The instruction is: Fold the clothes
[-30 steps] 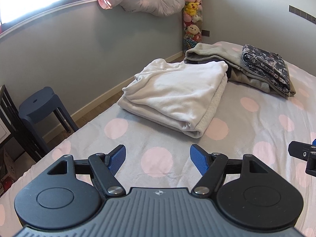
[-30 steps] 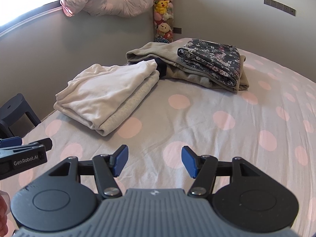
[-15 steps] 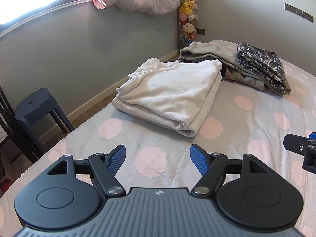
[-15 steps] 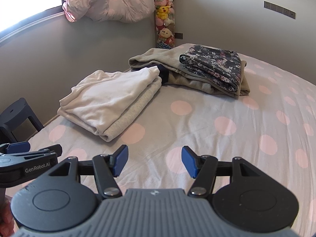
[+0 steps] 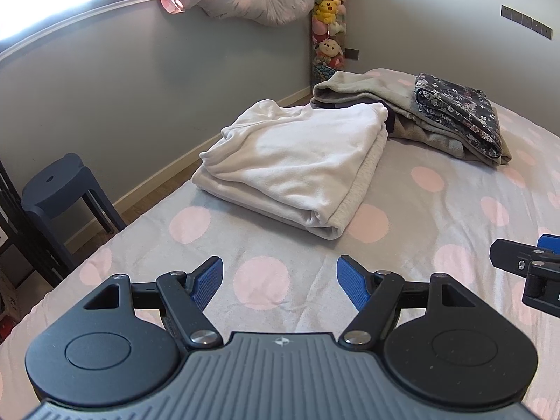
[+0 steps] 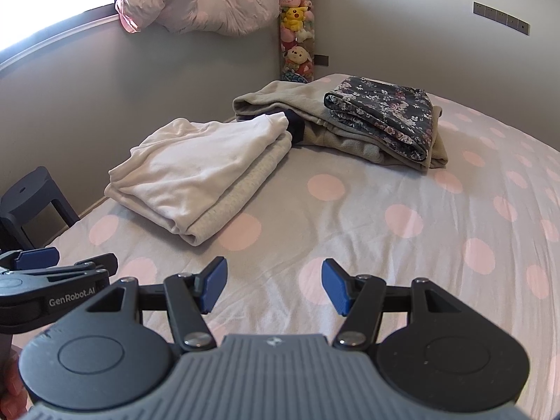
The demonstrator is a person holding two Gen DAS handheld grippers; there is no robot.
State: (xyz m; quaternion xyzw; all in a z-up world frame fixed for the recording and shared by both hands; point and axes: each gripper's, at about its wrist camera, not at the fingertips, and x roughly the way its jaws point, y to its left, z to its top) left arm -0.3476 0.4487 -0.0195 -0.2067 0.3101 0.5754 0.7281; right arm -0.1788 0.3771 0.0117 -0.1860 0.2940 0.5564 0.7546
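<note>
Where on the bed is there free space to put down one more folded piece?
The bedsheet is bare in front of the white folded garment and to the right of it, below the floral folded garment. The far left part is crowded: the white pile touches the beige pile. Both grippers are open and empty.

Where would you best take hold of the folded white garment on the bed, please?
Probably at the near rounded fold of the white garment, coming low from the front: there the layers wrap together into one thick edge facing the open left gripper, while the far end lies loose.
</note>
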